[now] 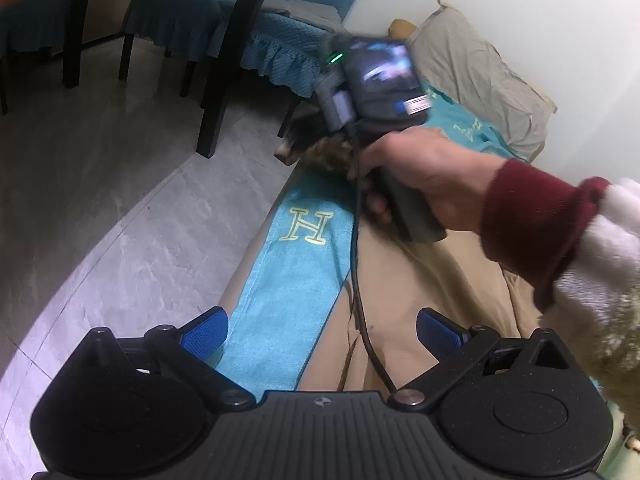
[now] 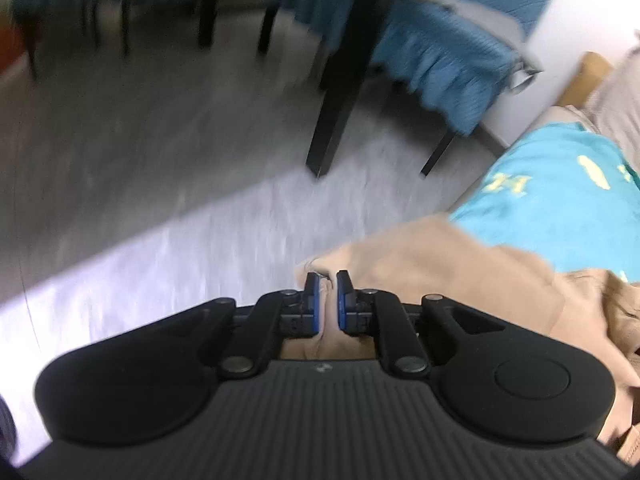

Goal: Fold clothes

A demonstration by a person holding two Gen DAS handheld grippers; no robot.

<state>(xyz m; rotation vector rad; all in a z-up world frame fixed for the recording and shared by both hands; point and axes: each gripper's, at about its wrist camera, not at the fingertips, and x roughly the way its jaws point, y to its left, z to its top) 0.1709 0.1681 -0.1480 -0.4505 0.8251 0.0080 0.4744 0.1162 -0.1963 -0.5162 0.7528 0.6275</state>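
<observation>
Starting at the left, we note the left gripper [image 1: 322, 330] with its blue-padded fingers spread wide apart and nothing between them; it hangs over the near edge of a turquoise cover [image 1: 288, 280] printed with a yellow letter H, with the grey tiled floor [image 1: 120, 208] to its left. Under and to the right of this gripper lies the tan garment [image 1: 420, 280], spread over the turquoise cover, with a dark cable [image 1: 358, 280] running across it. Further right in the left wrist view, the person's right hand [image 1: 420, 172] grips the handle of the other device, a red cuff at the wrist; that area is blurred. In the right wrist view, the right gripper [image 2: 325, 294] is clenched on a fold of the tan garment [image 2: 440, 280], the cloth pinched between its pads at the garment's edge. Dark chair legs [image 2: 340, 80] stand on the floor beyond.
</observation>
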